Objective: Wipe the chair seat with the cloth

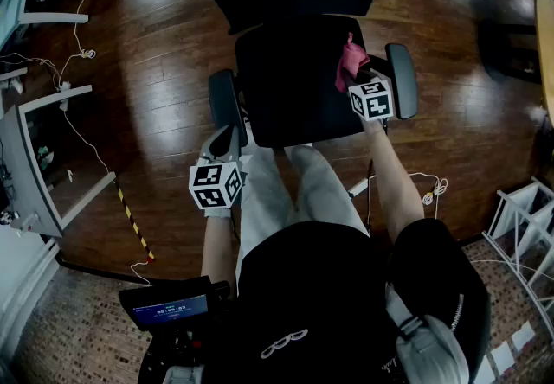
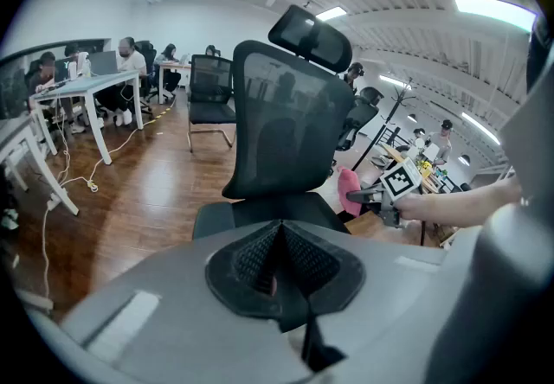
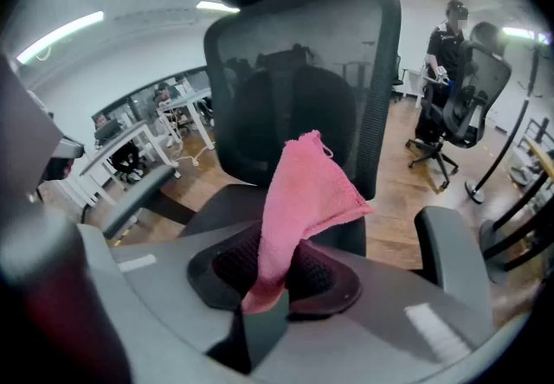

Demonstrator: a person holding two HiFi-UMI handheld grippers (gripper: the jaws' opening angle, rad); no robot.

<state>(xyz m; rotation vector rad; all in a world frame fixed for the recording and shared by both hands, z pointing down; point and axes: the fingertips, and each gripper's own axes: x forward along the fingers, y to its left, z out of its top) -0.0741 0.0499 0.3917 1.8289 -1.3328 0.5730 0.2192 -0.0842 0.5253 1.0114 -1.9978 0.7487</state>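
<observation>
A black office chair with a dark seat point(image 1: 294, 84) stands in front of me, its mesh back point(image 3: 299, 88) facing both grippers. My right gripper point(image 1: 359, 80) is shut on a pink cloth point(image 3: 303, 201), held over the right side of the seat near the right armrest point(image 1: 402, 80). The cloth point(image 1: 349, 62) sticks up from the jaws. My left gripper point(image 1: 227, 144) is shut with nothing in it and sits by the left armrest point(image 1: 222, 101), at the seat's front left corner. In the left gripper view the pink cloth point(image 2: 349, 190) and right gripper point(image 2: 381, 196) show at the right.
Wooden floor surrounds the chair. White desks point(image 1: 35, 140) with trailing cables stand at the left, a white rack point(image 1: 524, 227) at the right. Other chairs point(image 2: 212, 97) and seated people are farther back in the room. A person stands at the right point(image 3: 446, 71).
</observation>
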